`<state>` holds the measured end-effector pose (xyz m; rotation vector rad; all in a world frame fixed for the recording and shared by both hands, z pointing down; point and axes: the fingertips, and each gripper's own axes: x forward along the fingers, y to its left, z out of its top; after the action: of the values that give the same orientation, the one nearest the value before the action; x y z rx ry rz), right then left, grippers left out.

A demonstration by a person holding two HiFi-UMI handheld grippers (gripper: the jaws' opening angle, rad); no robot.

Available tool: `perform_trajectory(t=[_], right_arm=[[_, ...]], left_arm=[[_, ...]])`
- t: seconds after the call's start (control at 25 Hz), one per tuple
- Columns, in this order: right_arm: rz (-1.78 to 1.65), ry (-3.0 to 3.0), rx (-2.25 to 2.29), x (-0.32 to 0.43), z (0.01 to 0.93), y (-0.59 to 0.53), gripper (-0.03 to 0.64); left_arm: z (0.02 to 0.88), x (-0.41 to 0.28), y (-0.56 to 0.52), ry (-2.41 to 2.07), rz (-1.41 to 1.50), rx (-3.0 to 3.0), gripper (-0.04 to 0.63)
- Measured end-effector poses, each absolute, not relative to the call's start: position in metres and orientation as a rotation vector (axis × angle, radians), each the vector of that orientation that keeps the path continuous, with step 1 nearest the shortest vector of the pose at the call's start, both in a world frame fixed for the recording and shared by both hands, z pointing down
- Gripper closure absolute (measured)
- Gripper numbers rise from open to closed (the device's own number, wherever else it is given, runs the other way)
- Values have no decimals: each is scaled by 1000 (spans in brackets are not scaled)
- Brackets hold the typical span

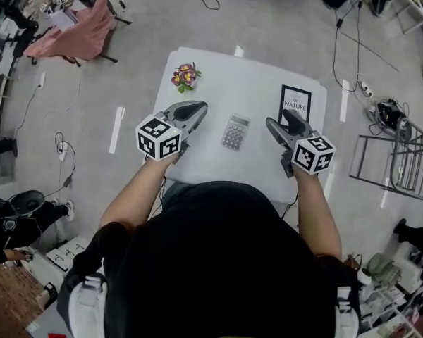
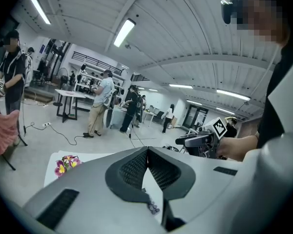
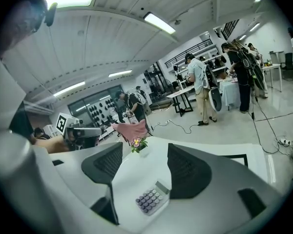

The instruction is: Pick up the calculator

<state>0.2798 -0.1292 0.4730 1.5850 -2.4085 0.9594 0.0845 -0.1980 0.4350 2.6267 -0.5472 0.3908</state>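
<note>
A small grey calculator [image 1: 235, 132] with purple keys lies flat in the middle of the white table [image 1: 197, 160]. My left gripper [image 1: 199, 108] hovers just left of it, its jaw tips touching with nothing held [image 2: 147, 149]; a few calculator keys [image 2: 152, 208] peek through below the tips. My right gripper [image 1: 280, 118] is to the calculator's right, jaws spread wide [image 3: 144, 152]. In the right gripper view the calculator [image 3: 151, 199] lies on the table low between the jaws, not touched by them.
A small pot of flowers [image 1: 185, 76] stands at the table's far left, and a black-framed card [image 1: 295, 103] lies at the far right. Beyond are a pink cloth [image 1: 77, 34], a metal rack [image 1: 402, 160], floor cables and several standing people.
</note>
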Motion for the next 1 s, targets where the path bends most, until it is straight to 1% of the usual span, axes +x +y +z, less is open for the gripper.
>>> perform_trajectory(t=[0.44,1.0], right_arm=[[999,-2447,1435,285,503,-158,321],[1126,-2399,1290,279,561,-183,328]], left_arm=[[449,86,-196,-664,421,2578,577],[490,81,-185,-672,480,2493,577]])
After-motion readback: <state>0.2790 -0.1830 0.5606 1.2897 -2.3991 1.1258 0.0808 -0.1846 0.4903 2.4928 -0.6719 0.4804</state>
